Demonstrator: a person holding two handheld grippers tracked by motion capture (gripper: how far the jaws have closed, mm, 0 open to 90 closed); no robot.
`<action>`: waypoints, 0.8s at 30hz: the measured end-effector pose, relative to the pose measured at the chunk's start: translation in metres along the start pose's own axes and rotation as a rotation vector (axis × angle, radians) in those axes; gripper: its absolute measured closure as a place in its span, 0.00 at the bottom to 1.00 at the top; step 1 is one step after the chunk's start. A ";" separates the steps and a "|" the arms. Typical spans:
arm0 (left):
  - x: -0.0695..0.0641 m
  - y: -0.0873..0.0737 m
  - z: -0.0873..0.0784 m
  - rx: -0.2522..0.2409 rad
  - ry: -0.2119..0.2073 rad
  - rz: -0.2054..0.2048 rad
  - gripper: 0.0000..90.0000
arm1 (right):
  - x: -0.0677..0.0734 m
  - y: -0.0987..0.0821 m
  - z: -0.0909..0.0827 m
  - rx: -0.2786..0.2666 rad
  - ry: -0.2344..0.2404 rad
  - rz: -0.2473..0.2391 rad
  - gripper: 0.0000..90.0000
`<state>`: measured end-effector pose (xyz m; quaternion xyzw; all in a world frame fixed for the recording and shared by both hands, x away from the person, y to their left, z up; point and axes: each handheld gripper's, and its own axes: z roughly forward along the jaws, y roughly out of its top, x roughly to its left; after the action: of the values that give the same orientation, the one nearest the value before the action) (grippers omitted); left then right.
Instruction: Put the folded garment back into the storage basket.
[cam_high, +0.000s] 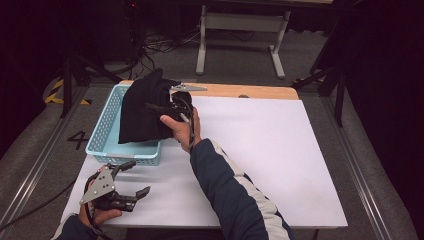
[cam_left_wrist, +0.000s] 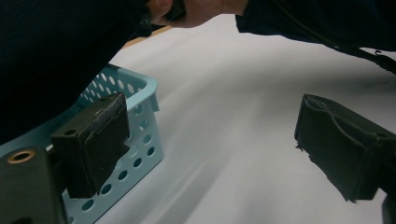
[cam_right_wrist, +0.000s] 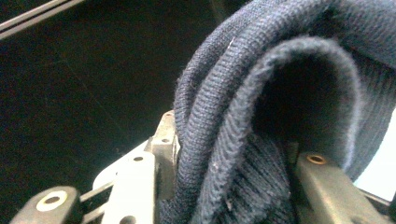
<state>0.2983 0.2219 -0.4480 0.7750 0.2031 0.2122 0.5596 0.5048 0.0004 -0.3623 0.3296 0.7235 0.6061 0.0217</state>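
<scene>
Now the right gripper (cam_high: 159, 108) clamps a dark knitted cloth (cam_high: 142, 112) over the blue basket (cam_high: 102, 131); the left gripper (cam_high: 135, 177) rests open on the worktop (cam_high: 260, 150).

Lab or recording studio, not a home. Table (cam_high: 260, 150) covered in plain white sheet, wood edge at far side, standing on grey carpet. Black curtains both sides, dark tripod legs (cam_high: 75, 70) left and right, cables (cam_high: 155, 47) tangled on floor at back. Yellow-black hazard tape (cam_high: 55, 92) and a "4" (cam_high: 78, 140) marked on floor. White desk frame (cam_high: 240, 37) behind.
</scene>
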 end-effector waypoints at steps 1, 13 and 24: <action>0.000 0.000 0.000 0.001 -0.004 -0.001 0.12 | 0.000 -0.001 0.004 0.006 0.001 0.003 0.64; -0.001 -0.001 0.000 0.003 -0.015 -0.006 0.12 | 0.002 -0.021 0.045 0.132 -0.059 0.041 0.59; -0.001 -0.002 0.002 0.016 -0.020 -0.009 0.12 | -0.003 -0.020 0.039 0.209 -0.060 0.028 0.54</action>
<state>0.2985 0.2203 -0.4510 0.7805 0.2026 0.2004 0.5565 0.5151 0.0317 -0.3911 0.3580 0.7771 0.5176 0.0003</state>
